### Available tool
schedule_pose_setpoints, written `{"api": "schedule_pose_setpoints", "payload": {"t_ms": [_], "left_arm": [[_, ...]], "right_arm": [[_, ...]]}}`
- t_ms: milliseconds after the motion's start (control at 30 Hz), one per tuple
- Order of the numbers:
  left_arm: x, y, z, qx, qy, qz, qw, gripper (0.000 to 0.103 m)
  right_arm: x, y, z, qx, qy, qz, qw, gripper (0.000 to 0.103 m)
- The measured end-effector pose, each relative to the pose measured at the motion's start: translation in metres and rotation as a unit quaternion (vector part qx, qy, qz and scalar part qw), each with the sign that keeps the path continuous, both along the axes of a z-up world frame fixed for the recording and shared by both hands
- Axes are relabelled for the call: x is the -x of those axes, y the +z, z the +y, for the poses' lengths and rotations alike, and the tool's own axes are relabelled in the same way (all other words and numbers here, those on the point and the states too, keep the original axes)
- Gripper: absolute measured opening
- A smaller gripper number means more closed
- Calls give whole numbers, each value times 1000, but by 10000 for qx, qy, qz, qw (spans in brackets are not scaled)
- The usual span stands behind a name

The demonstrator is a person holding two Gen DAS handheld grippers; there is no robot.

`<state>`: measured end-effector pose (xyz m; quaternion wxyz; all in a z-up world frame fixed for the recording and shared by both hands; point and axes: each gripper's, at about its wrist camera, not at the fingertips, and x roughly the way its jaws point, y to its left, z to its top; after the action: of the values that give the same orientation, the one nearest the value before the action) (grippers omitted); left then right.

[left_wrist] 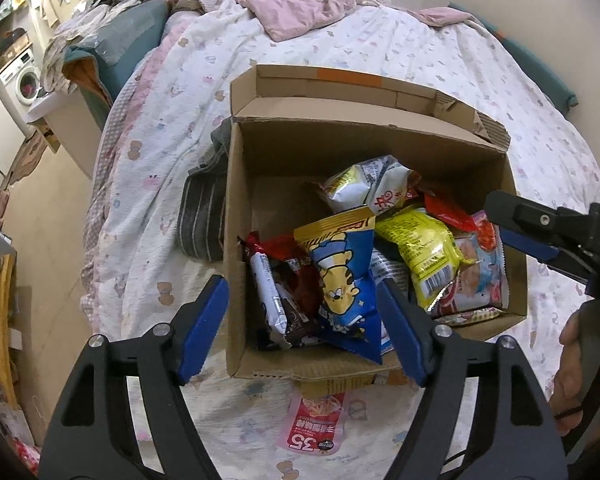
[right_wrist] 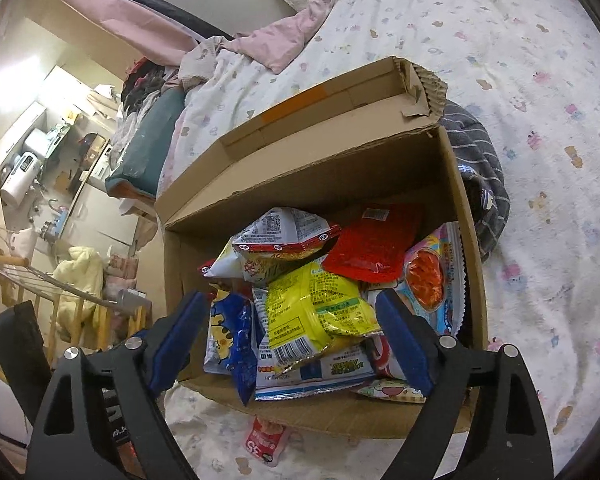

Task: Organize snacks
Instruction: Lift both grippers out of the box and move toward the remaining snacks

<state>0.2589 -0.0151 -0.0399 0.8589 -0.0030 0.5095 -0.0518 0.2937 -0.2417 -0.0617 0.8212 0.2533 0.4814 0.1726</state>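
Right at the front, the left hand-held gripper (left_wrist: 300,320) hangs over the near edge of the open brown cardboard box (left_wrist: 236,264), jaws spread wide, blue pads clear of everything; one pad sits outside the box's near-left corner, the other over the packets. Gripping nothing. The right hand-held gripper (right_wrist: 292,332) is just as wide open above the box's near side, pads apart either side of the pile, nothing pinched.

Just outside the box's near wall, a pink and red snack packet (left_wrist: 316,424) lies flat on the bed's white patterned sheet (left_wrist: 140,216), partly tucked under the cardboard.

Inside the box, nearest the front wall, the blue and yellow cartoon-tiger crisp bag (left_wrist: 344,276) leans upright in the heap. Beside it toward the box's left wall, dark brown and white wrapped bars (left_wrist: 276,300). On its other side, a bright yellow packet with a barcode (left_wrist: 420,256) lies on top, with a pink and white noodle-picture pouch (left_wrist: 480,276) against the box's right wall. Deeper in, a flat red pouch (right_wrist: 372,244) and a silver-white puffed bag (left_wrist: 368,184) lie toward the box's back wall.

Against the outside of the box, a grey striped cloth (left_wrist: 204,216). Beyond the box, a crumpled pink blanket (left_wrist: 300,12).
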Motion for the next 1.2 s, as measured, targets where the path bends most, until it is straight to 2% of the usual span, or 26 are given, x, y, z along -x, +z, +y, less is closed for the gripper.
{"api": "schedule_pose_setpoints", "payload": {"t_ms": [367, 567, 733, 900, 1200], "left_arm": [[11, 4, -3, -152, 27, -150, 9998, 73], [21, 10, 0, -100, 121, -255, 9996, 73], [34, 6, 3, 26, 176, -120, 9998, 73], [47, 5, 7, -26, 161, -78, 9998, 73], [67, -3, 28, 74, 237, 55, 9997, 73]], "right_arm": [[11, 4, -4, -53, -86, -19, 9999, 89], [32, 3, -14, 24, -312, 11, 9995, 89], [52, 2, -15, 101, -297, 47, 9995, 89], [66, -6, -24, -199, -354, 238, 9989, 89], [102, -15, -22, -121, -315, 322, 9989, 89]]}}
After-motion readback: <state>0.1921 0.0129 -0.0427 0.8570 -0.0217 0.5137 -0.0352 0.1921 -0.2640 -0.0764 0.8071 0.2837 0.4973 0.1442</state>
